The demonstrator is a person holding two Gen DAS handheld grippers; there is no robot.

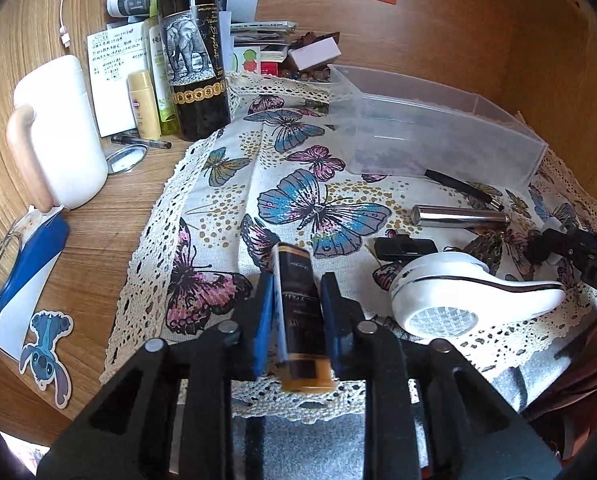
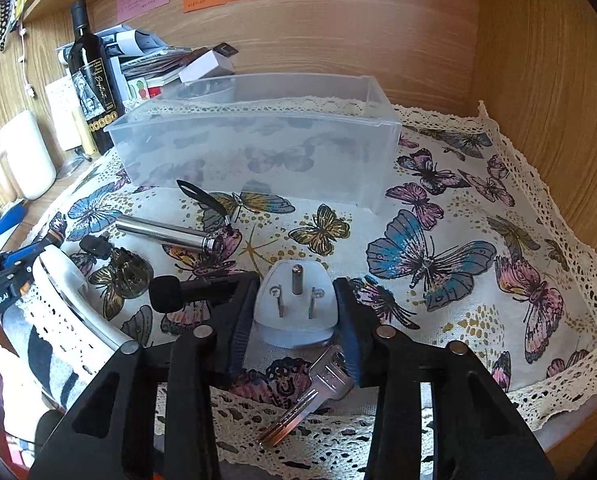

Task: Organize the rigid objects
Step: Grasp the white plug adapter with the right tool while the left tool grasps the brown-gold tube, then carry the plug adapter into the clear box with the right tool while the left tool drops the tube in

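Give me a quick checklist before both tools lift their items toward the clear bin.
1. Left tool shut on the brown tube: ok.
2. Right tool pads pressing the white plug adapter: cannot tell, a sliver of gap may remain.
3. Key clear of the right tool: not ok, it lies against one finger.
4. Clear bin empty: ok.
5. Path to bin: not ok, silver cylinder lies between.

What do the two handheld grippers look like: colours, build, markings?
Both are the same build: black plastic linkage bodies with cut-out slots and round silver pivot pins, ending in two flat fingers faced with blue ribbed pads. The left gripper shows white "GenRobot.AI" lettering on its side in the right wrist view; the right gripper shows white letters "DAS" in the left wrist view. No cables are visible on either.
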